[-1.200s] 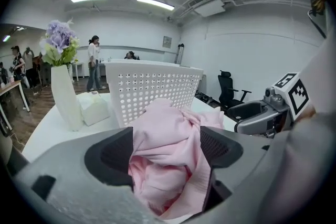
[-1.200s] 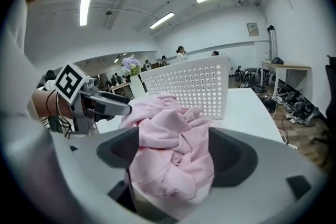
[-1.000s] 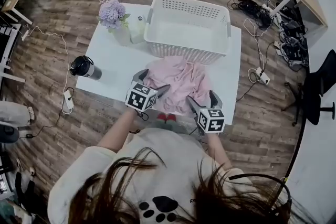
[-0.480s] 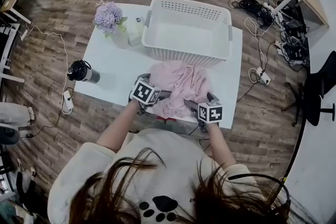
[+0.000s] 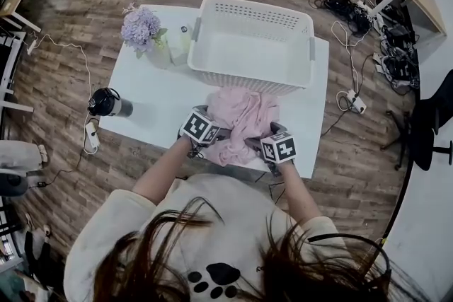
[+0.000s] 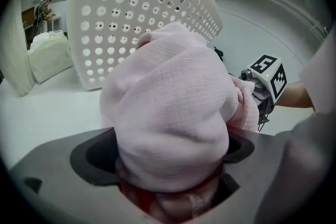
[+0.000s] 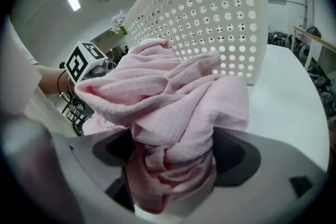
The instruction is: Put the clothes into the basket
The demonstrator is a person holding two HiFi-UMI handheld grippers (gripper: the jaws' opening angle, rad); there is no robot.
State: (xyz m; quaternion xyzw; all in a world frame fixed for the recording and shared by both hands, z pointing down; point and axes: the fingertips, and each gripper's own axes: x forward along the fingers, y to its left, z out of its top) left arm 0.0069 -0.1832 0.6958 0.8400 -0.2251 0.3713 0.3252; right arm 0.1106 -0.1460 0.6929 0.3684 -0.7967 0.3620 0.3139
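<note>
Cloth [image 5: 244,120], pale pink and crumpled, lies in a low heap at the near edge of the white tabletop [image 5: 152,92], close against the near wall of the white perforated basket [image 5: 251,10]. Up close its weave is a fine, ribbed knit, soft and matte. In the left gripper view it swells into one smooth, rounded bulge; in the right gripper view it falls in twisted, overlapping folds.

The left gripper [image 5: 221,132] comes at the heap from the person's left and the right gripper [image 5: 256,143] from the right, the two facing each other across the cloth. Each stands with its jaws spread wide, and a thick bunch of the fabric fills the gap between them down to the throat. Neither pair of jaws has clamped on it.
</note>
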